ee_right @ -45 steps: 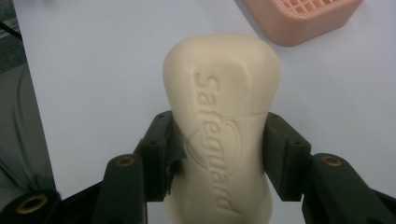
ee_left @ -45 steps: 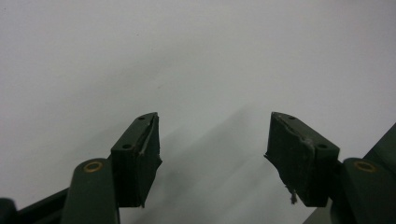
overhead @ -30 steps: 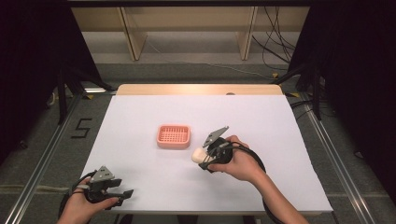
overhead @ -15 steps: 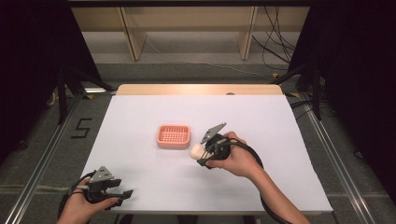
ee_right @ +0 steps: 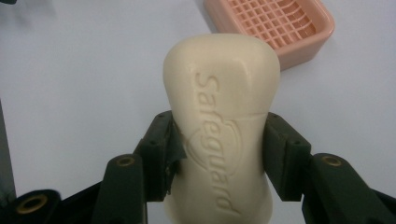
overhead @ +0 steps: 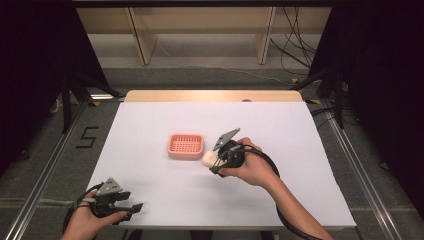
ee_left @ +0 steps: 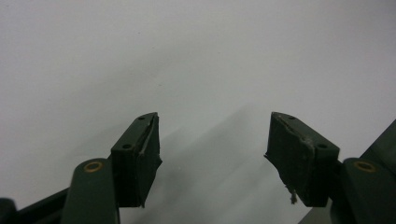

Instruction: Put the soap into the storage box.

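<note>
Near the front left corner of the tabletop [overhead: 150,125], the left gripper [overhead: 131,208] rests low in the person's hand, its jaws spread wide with nothing between them; the left gripper view shows bare white surface past the two pads.

Toward the middle of the tabletop sits a pink soap dish [overhead: 185,145], flat, with a gridded bottom and nothing in it.

Just to the right of the dish, the right gripper [overhead: 212,161] is held above the surface by the person's right hand [overhead: 252,167]. Its jaws are pinching a cream bar of soap [ee_right: 222,126] across its narrow waist, one pad on each side, the lettered face turned up toward the camera. In the right gripper view the far end of the bar points toward the dish [ee_right: 280,25], which lies beyond it and a little to the side; the bar is close to the near rim but not over the grid.

By the look of it, the pick-up is done and the carry is almost finished. What seems left is to bring the bar over the dish, lower it onto the grid, and let the jaws open.
</note>
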`<state>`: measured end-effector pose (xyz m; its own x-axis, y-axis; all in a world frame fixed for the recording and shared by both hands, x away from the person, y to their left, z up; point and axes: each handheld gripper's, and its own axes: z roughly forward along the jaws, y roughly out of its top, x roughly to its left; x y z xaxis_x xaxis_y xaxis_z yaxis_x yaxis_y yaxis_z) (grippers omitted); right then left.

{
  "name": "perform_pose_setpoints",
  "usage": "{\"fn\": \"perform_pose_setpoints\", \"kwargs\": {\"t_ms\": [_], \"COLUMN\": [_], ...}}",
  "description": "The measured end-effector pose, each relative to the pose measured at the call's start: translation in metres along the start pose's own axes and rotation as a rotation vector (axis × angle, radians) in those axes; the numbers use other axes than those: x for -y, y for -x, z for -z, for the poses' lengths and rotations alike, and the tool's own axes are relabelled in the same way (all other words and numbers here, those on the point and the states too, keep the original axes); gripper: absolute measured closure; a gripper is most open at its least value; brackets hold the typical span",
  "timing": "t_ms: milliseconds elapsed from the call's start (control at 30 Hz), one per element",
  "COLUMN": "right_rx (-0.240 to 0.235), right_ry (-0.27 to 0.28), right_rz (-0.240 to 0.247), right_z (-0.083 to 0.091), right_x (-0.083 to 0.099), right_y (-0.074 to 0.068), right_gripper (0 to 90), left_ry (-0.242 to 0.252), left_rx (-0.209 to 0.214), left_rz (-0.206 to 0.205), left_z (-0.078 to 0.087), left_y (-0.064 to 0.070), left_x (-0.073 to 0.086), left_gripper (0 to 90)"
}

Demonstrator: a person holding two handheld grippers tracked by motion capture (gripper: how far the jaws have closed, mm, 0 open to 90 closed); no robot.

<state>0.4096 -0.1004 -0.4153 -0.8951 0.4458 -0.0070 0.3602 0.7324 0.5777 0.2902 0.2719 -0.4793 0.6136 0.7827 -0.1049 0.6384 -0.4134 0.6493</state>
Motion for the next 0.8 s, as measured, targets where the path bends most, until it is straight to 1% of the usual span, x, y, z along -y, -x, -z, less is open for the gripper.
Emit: {"fn": "perform_pose_setpoints", "kwargs": {"t_ms": [33,67,133,167,200,300,333,400,467,500,533,600,633,667,700,767,800], "right_rx": [-0.009,0.000,-0.009,-0.008,-0.005,-0.002,-0.009,-0.002,-0.001,-0.005,-0.009,0.002,-0.005,-0.003,0.001,0.006,0.007], "right_ry": [-0.003,0.013,0.009,0.015,0.008,0.010,0.012,0.014,0.013,0.009,0.006,0.013,0.013,0.013,0.015,0.019,0.019], "right_rz": [-0.028,-0.001,0.012,0.011,-0.001,0.002,0.008,0.018,0.011,0.015,0.007,0.004,0.023,0.014,0.020,0.007,0.008], "right_z": [0.000,-0.001,0.000,-0.001,-0.001,-0.001,-0.002,-0.003,-0.003,-0.003,-0.003,-0.002,-0.003,-0.002,-0.002,-0.002,-0.002], "right_x": [0.000,-0.001,-0.003,-0.003,-0.004,-0.006,-0.006,-0.008,-0.008,-0.009,-0.009,-0.010,-0.011,-0.011,-0.012,-0.013,-0.013], "right_y": [-0.002,0.001,0.002,0.002,0.001,0.002,0.002,0.003,0.003,0.004,0.005,0.005,0.007,0.006,0.007,0.007,0.008], "right_gripper": [50.5,50.5,50.5,50.5,50.5,50.5,50.5,50.4,50.5,50.5,50.5,50.5,50.5,50.5,50.5,50.5,50.5], "left_ry": [0.000,-0.001,-0.004,-0.004,-0.001,0.001,0.001,0.001,0.001,0.002,0.003,0.003,0.003,0.004,0.005,0.004,0.004], "left_rx": [0.000,0.001,0.001,0.001,0.001,0.001,0.002,0.001,0.002,0.001,0.001,0.000,0.000,0.001,0.001,0.001,0.001], "left_rz": [-0.001,0.000,-0.001,0.000,0.003,0.002,0.002,0.003,0.002,0.002,0.003,0.004,0.004,0.004,0.005,0.005,0.004], "left_z": [0.000,0.000,0.000,0.000,0.000,0.000,0.000,0.000,0.000,0.000,0.000,0.000,0.000,0.000,0.000,0.000,0.000], "left_y": [0.000,0.000,0.000,0.000,0.000,0.000,0.000,0.000,0.000,0.000,0.000,0.000,0.000,0.000,0.000,0.000,0.000], "left_x": [0.000,0.000,0.000,0.000,0.000,0.000,0.000,0.000,0.000,0.000,0.000,0.000,0.000,0.000,0.000,0.000,0.000], "left_gripper": [34.2,34.2,34.2,34.2,34.2,34.2,34.2,34.2,34.2,34.2,34.2,34.2,34.2,34.2,34.2,34.2,34.2]}}
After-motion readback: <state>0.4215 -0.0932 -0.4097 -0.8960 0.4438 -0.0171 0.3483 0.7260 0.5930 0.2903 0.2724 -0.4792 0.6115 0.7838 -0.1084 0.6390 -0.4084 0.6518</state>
